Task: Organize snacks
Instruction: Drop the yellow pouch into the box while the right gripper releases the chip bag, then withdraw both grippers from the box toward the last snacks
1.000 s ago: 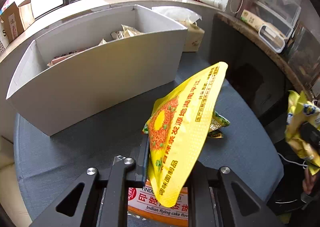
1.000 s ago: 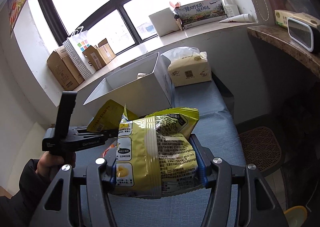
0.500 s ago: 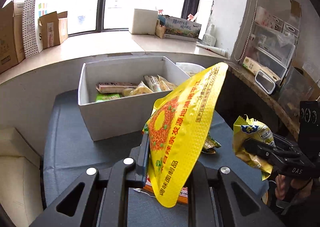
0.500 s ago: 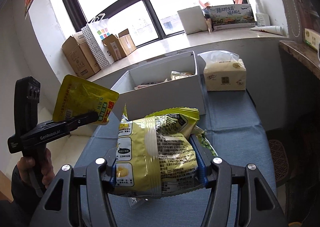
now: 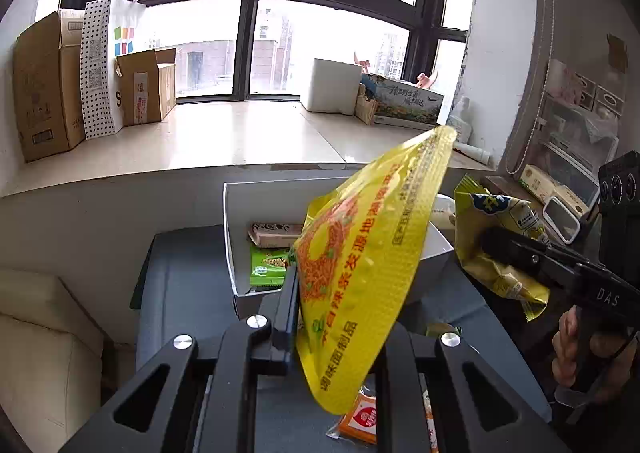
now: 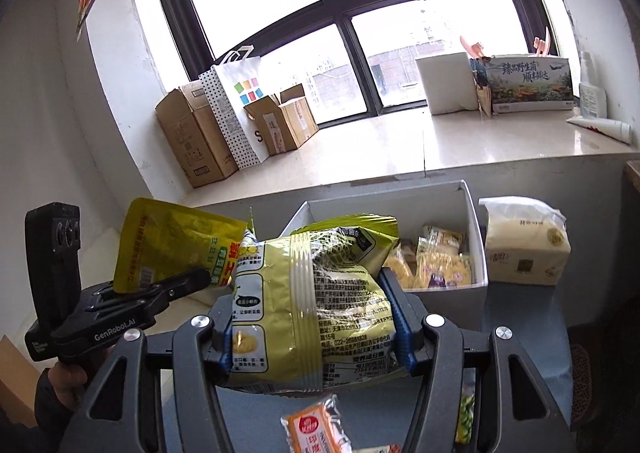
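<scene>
My left gripper (image 5: 340, 293) is shut on a flat yellow snack pouch (image 5: 368, 261) and holds it up in the air before the white box (image 5: 240, 237). The pouch also shows in the right wrist view (image 6: 172, 241). My right gripper (image 6: 316, 309) is shut on a puffy yellow-green chip bag (image 6: 308, 309), also held high in front of the white box (image 6: 476, 237). The chip bag shows at the right of the left wrist view (image 5: 496, 245). The box holds several snack packets (image 6: 436, 257).
An orange flying-cake packet (image 6: 320, 429) and small green packets (image 6: 464, 421) lie on the grey table (image 5: 188, 285) below. A tissue pack (image 6: 524, 241) stands right of the box. Cardboard boxes (image 6: 196, 133) sit on the window sill. A cream seat (image 5: 40, 333) is at left.
Both grippers have risen with their bags. The white box now looks lower and farther, and the table snacks have dropped toward the bottom edge.
</scene>
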The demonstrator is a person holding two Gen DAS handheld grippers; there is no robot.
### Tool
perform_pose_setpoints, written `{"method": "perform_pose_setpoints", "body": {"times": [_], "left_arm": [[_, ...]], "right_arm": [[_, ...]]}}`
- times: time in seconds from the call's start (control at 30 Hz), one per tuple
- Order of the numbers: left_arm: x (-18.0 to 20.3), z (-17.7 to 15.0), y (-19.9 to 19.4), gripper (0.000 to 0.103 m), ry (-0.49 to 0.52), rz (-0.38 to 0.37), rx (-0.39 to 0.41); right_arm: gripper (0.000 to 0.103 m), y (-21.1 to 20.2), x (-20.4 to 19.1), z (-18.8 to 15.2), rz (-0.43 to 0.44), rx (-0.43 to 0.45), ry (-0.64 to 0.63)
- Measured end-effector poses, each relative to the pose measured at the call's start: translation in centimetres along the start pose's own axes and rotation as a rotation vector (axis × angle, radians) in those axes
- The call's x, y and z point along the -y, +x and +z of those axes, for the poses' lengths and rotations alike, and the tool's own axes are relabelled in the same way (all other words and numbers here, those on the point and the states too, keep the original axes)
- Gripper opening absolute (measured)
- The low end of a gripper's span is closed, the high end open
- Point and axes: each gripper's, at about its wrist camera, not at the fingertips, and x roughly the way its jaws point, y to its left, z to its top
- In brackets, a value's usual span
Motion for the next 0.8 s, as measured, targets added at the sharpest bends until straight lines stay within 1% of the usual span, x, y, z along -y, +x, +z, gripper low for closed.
{"method": "perform_pose_setpoints", "body": {"times": [0.1,0.2,0.33,0.4,0.43,0.47,0.5,0.53,0.57,0.6,0.7,0.77,0.8], "left_arm": [[-0.7,1.6,2.0,0.018,0.008,0.0,-0.011],[-0.7,2.8,4.5,0.018,0.026,0.011,-0.03],[-0.2,3.4,7.9,0.018,0.06,0.03,-0.061],[0.1,3.3,9.4,0.021,0.083,0.054,-0.082],[0.2,3.1,10.1,0.039,0.087,0.078,-0.094],[0.2,3.0,10.6,0.068,0.088,0.1,-0.104],[0.1,2.8,10.8,0.081,0.087,0.116,-0.1],[0.0,2.6,10.6,0.095,0.083,0.122,-0.079],[-0.1,2.4,10.2,0.098,0.079,0.13,-0.054],[-0.2,2.3,9.9,0.098,0.076,0.135,-0.042],[-0.6,2.2,9.4,0.099,0.049,0.095,-0.044],[-0.5,2.2,8.8,0.099,0.044,0.112,-0.042],[-0.5,2.1,8.4,0.099,0.046,0.108,-0.037]], "right_arm": [[0.063,2.5,0.6,2.2,-0.029,-0.019,-0.004],[0.063,5.0,1.8,3.8,-0.079,-0.053,0.008],[0.064,7.3,4.2,4.5,-0.138,-0.078,0.032],[0.069,8.4,5.6,4.5,-0.127,-0.116,0.073],[0.076,8.8,6.1,4.4,-0.133,-0.13,0.088],[0.094,9.0,6.6,4.3,-0.157,-0.132,0.098],[0.101,8.9,7.0,4.1,-0.176,-0.122,0.108],[0.101,8.7,7.3,3.9,-0.186,-0.113,0.116],[0.101,8.5,7.6,3.7,-0.188,-0.112,0.119],[0.101,8.4,7.8,3.5,-0.189,-0.119,0.117],[0.101,7.9,7.8,3.1,-0.21,-0.123,0.096],[0.101,7.4,7.8,3.0,-0.214,-0.117,0.093],[0.101,7.1,7.7,2.9,-0.209,-0.113,0.098]]}}
